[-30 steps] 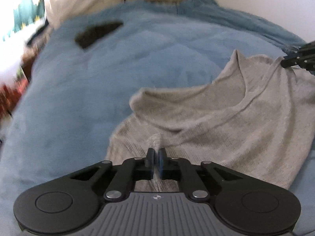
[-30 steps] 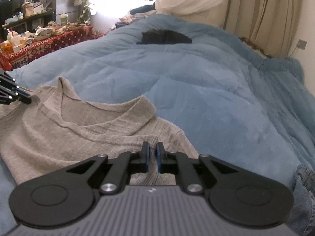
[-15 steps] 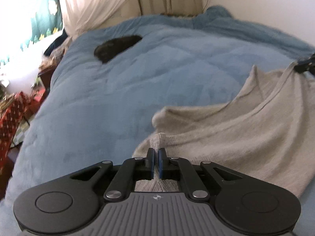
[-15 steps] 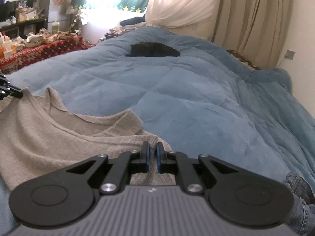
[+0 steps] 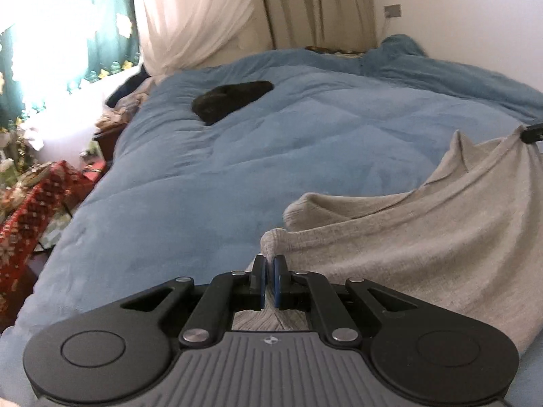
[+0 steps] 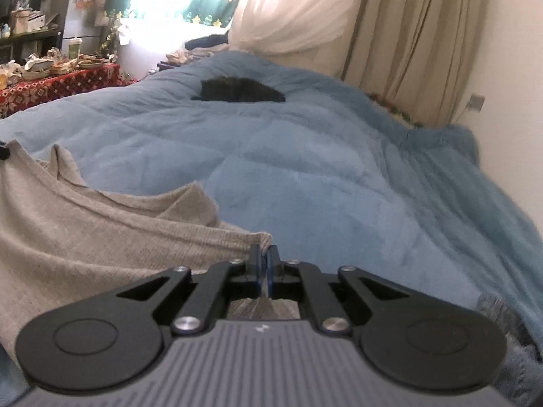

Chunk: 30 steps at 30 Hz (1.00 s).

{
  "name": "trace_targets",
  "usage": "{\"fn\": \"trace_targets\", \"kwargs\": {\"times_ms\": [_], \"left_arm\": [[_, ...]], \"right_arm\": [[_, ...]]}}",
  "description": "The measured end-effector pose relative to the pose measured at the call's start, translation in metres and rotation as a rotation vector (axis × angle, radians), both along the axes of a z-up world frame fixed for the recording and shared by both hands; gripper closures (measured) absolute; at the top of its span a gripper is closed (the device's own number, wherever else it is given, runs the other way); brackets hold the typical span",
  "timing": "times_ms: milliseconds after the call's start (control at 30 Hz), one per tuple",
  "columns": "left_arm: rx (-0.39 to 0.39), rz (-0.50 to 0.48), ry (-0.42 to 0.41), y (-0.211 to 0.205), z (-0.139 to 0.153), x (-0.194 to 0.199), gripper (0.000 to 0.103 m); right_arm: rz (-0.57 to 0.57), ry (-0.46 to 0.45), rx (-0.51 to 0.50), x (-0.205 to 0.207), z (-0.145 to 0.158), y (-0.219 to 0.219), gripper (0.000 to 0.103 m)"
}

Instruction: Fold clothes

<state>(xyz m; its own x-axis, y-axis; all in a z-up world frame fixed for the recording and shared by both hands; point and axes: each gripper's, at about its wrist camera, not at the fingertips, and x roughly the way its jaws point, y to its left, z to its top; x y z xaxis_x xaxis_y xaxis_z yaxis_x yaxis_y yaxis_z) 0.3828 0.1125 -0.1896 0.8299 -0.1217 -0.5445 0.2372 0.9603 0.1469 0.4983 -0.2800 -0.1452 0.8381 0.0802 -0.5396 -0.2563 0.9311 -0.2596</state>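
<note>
Underneath everything, a wide bed covered by a blue quilt (image 5: 271, 156), soft and plush, stitched into big puffy squares. Behind it, long beige curtains (image 6: 417, 44) in straight folds. At the side, a bench with a red patterned cloth (image 6: 64, 83), crowded with small things too blurred to name. Far back on the quilt, a dark fuzzy lump (image 5: 234, 100), flat and roughly oval.

On the near part of the quilt, a grey knitted top (image 5: 424, 237), fine-ribbed, loose, stretched between the two tools and sagging in slack folds in the middle.

Left hand-held gripper (image 5: 270, 273), black with blue pads, pressed together on one edge of the grey knitted top, with a pinch of fabric showing between and behind the pads. Right hand-held gripper (image 6: 264, 264), same build, jaws closing on the opposite edge, knit caught between the pads. Garment spreading rightward from the left tool, leftward from the right one.
</note>
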Motion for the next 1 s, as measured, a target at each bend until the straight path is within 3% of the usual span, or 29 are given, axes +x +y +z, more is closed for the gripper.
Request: {"fn": "trace_targets", "kwargs": {"times_ms": [133, 200, 333, 433, 600, 633, 667, 733, 800, 900, 1000], "left_arm": [[-0.098, -0.008, -0.180, 0.007, 0.015, -0.031, 0.098], [-0.093, 0.002, -0.248, 0.008, 0.019, -0.045, 0.098], [-0.116, 0.064, -0.304, 0.018, 0.019, -0.058, 0.098], [-0.073, 0.099, -0.217, 0.016, 0.008, -0.041, 0.098], [0.007, 0.057, 0.061, -0.002, -0.019, 0.005, 0.090], [0.017, 0.052, 0.082, -0.004, -0.020, 0.008, 0.087], [0.022, 0.049, 0.076, -0.006, -0.020, 0.008, 0.081], [0.008, 0.040, 0.045, -0.005, -0.013, 0.001, 0.045], [-0.006, 0.029, 0.023, -0.003, -0.005, -0.007, 0.043], [-0.022, 0.007, 0.016, -0.002, 0.007, -0.023, 0.043], [-0.026, -0.046, 0.036, -0.002, 0.017, -0.043, 0.043]], "right_arm": [[0.010, -0.086, 0.016, -0.016, 0.007, -0.002, 0.100], [0.026, -0.133, 0.007, -0.026, 0.011, -0.002, 0.100], [0.021, -0.142, 0.000, -0.031, 0.008, -0.003, 0.100], [0.009, -0.127, 0.003, -0.031, 0.005, -0.005, 0.100], [-0.014, -0.014, -0.029, -0.009, -0.011, 0.002, 0.095], [-0.020, 0.003, -0.031, -0.006, -0.014, 0.002, 0.093], [-0.023, 0.009, -0.031, -0.004, -0.014, 0.002, 0.083], [-0.028, -0.008, -0.007, -0.007, -0.008, -0.003, 0.071], [-0.033, -0.004, 0.040, -0.009, 0.002, -0.014, 0.065], [-0.034, 0.041, 0.141, -0.020, 0.017, -0.035, 0.065], [0.024, 0.091, 0.151, -0.045, 0.024, -0.038, 0.067]]}}
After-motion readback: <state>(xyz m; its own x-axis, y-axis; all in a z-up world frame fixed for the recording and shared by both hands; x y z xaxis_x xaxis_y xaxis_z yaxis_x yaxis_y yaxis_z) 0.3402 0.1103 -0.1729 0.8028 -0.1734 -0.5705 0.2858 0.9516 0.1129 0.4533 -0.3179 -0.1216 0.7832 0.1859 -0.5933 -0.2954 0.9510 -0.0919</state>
